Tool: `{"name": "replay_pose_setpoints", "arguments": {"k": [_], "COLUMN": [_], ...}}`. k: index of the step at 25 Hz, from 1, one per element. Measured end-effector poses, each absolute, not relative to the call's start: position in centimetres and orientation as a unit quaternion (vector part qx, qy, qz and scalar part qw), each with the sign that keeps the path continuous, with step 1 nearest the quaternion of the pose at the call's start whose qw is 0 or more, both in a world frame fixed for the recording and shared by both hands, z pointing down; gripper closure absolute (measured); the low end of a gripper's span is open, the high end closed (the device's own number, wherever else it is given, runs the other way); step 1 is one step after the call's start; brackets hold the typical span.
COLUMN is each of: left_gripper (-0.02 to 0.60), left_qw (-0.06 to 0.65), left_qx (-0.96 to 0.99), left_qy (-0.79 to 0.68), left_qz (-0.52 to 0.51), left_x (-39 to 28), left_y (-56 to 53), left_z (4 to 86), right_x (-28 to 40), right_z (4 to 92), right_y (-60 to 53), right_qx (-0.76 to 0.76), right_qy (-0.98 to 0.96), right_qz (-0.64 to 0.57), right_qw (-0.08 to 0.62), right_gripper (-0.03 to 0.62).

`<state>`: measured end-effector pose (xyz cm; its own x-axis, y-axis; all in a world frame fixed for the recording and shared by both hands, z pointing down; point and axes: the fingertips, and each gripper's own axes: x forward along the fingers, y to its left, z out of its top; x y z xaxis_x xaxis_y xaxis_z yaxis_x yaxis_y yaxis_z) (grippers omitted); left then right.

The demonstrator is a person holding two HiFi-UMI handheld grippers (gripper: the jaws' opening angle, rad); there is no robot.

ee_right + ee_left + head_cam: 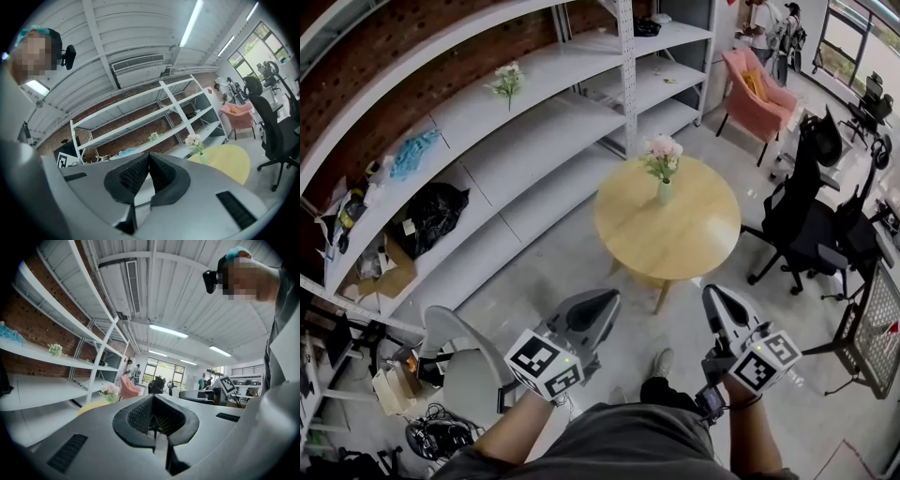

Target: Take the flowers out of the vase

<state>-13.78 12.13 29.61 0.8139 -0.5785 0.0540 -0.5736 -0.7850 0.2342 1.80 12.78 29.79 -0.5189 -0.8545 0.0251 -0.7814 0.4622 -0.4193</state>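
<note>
A bunch of pink flowers (662,156) stands upright in a small pale green vase (665,192) on a round wooden table (675,234). Both grippers are held well short of the table, over the floor, and point level towards it. My left gripper (609,298) is shut with nothing in it. My right gripper (717,292) is also shut and empty. In the left gripper view the flowers (111,391) show far off beyond the closed left gripper (153,397). In the right gripper view the flowers (193,140) and the table (229,161) lie ahead of the closed right gripper (149,154).
Long white shelving (534,103) runs along the brick wall at left, with another small bunch of flowers (506,80) on it. A pink armchair (757,89) and black office chairs (806,206) stand right of the table. A grey chair (459,361) is at my lower left.
</note>
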Motion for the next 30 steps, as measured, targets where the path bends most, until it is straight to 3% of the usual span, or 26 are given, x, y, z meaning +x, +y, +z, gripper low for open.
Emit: {"name": "replay_pose_setpoints", "arguments": {"k": [13,30], "left_gripper": [0.572,0.572], "left_qw": [0.133,0.172], "left_qx": [0.922,0.914], "left_qy": [-0.363,-0.366], "left_qz": [0.004,0.018], "left_x": [-6.0,-5.8], "left_y": [3.4,-5.5], "left_z": [30.6,33.7], "right_x": [9.6,10.8], "right_z": [31.5,36.0], "right_y": [2.9,-6.6], "right_qx": [-0.425,-0.442], "right_qy": [0.874,0.859], "right_qz": [-0.223,-0.257], "right_qw": [0.078,0.037], "right_gripper": [0.583,0.583]}}
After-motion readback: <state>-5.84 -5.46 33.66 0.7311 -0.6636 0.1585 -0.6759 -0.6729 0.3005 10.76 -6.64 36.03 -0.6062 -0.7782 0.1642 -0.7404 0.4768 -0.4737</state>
